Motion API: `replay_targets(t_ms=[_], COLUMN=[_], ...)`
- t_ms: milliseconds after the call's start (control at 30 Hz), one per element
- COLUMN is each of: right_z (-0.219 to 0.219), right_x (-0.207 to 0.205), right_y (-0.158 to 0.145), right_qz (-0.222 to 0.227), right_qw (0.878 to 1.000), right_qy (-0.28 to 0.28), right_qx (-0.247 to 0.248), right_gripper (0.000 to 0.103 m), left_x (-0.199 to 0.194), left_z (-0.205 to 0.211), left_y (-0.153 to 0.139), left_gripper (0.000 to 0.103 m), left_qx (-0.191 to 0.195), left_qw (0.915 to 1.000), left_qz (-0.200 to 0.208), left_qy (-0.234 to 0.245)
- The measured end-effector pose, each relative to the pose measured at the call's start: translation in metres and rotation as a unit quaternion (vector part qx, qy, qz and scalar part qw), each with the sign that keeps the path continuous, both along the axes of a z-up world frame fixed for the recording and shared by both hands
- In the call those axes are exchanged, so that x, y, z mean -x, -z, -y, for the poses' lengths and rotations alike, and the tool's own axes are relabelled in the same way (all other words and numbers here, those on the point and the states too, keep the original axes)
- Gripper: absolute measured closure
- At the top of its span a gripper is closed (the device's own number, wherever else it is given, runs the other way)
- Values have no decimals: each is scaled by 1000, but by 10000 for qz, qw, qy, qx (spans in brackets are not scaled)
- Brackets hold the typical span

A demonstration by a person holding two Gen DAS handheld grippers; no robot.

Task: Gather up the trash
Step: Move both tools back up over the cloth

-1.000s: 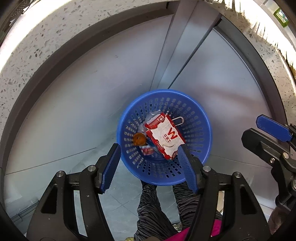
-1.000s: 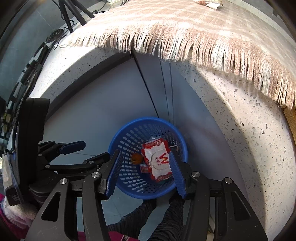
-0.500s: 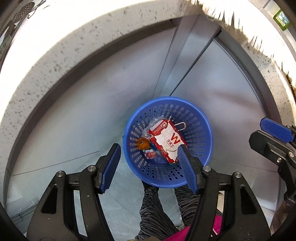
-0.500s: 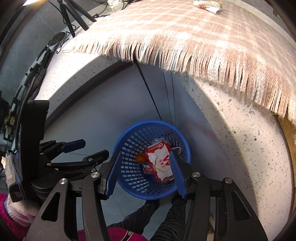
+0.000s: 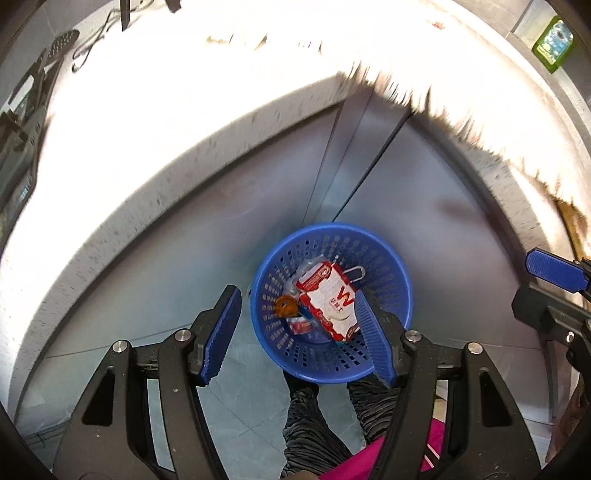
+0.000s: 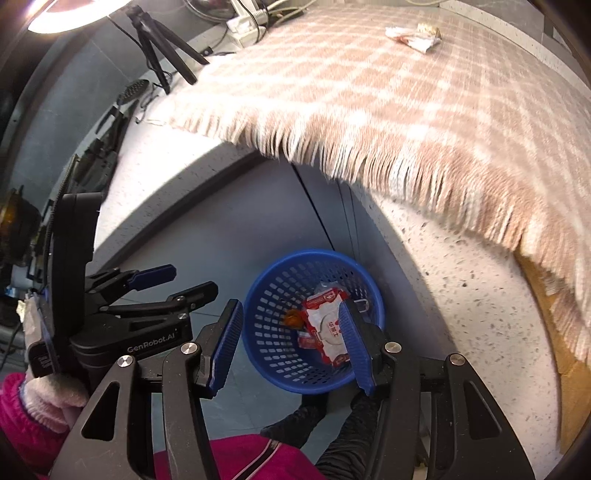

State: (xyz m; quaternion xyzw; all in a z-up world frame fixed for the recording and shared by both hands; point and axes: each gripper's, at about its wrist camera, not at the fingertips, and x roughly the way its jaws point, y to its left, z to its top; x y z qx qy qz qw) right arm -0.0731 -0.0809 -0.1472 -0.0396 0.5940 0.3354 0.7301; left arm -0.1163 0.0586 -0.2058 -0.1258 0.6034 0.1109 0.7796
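Observation:
A blue perforated basket (image 5: 391, 273) (image 6: 273, 295) stands on the floor against a grey cabinet. Inside it lie a red-and-white wrapper (image 5: 332, 295) (image 6: 325, 325), an orange-brown scrap (image 5: 286, 306) (image 6: 293, 318) and other small litter. My left gripper (image 5: 299, 332) is open and empty, held well above the basket. My right gripper (image 6: 290, 343) is open and empty too, also above the basket. A crumpled wrapper (image 6: 413, 37) lies on the checked cloth (image 6: 388, 96) far up on the counter.
A speckled stone counter (image 6: 461, 258) overhangs the cabinet, with the fringed cloth draped over its edge. A tripod (image 6: 162, 48), a power strip (image 6: 247, 22) and cables sit at the counter's back. The person's legs (image 5: 314, 424) stand just below the basket.
Both grippers have risen and pulled back from the basket. More of the counter top and the fringed cloth has come into view. Both stay open.

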Motion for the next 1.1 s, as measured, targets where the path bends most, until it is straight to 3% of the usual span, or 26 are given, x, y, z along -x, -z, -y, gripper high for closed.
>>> replay_targets(t_ms=[67, 500, 667, 1100], right_z=[3, 28, 40, 84], right_x=[0, -18, -33, -102], right_y=[-6, -47, -63, -84], right_qz=[48, 301, 541, 918], right_qw=[10000, 9988, 9974, 9925], right_qy=[-18, 11, 137, 632], right_qx=[-71, -383, -458, -496], right_gripper=[42, 41, 34, 33], left_x=[-3, -30, -46, -92], left_z=[1, 11, 16, 35], left_y=[-9, -67, -82, -93], left_gripper=[38, 38, 38, 38], left_qx=[-37, -137, -109, 87], left_qw=[10000, 9972, 9958, 9943], left_qz=[85, 698, 873, 1029], left_qy=[35, 234, 262, 279])
